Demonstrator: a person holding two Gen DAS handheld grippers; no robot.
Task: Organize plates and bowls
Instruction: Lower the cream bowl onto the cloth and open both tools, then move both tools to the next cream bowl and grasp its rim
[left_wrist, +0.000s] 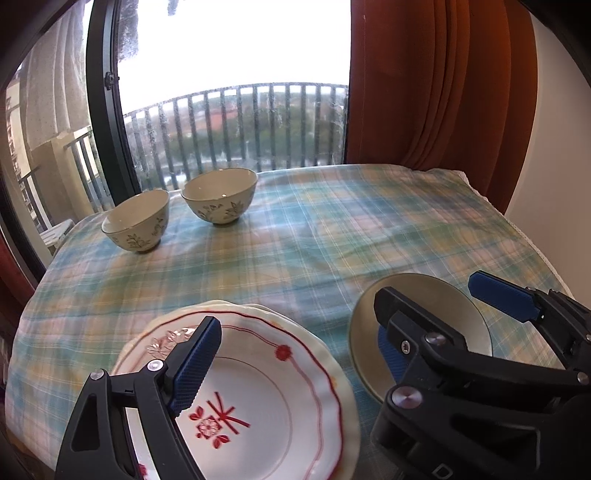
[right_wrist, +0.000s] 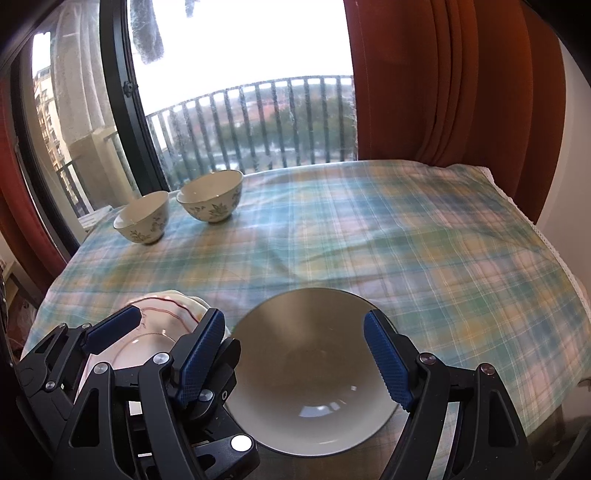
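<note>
My right tongs (right_wrist: 295, 360) are hovering spread wide over the plain grey round bowl (right_wrist: 314, 373) at the near edge; my left tongs (right_wrist: 157, 330) are gaping above the red-patterned white scalloped plate (left_wrist: 258, 387) left of it.

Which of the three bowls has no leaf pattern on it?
The plain grey bowl between the right gripper fingers; the two small bowls by the window carry leaf sprigs.

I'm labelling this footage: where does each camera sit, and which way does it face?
Left wrist: on the left claw, above the red-patterned plates, facing the window; the right claw shows too.
Right wrist: on the right claw, above the plain bowl; the left claw shows.
Shared: two flowered bowls, checked tablecloth, orange curtain.
</note>
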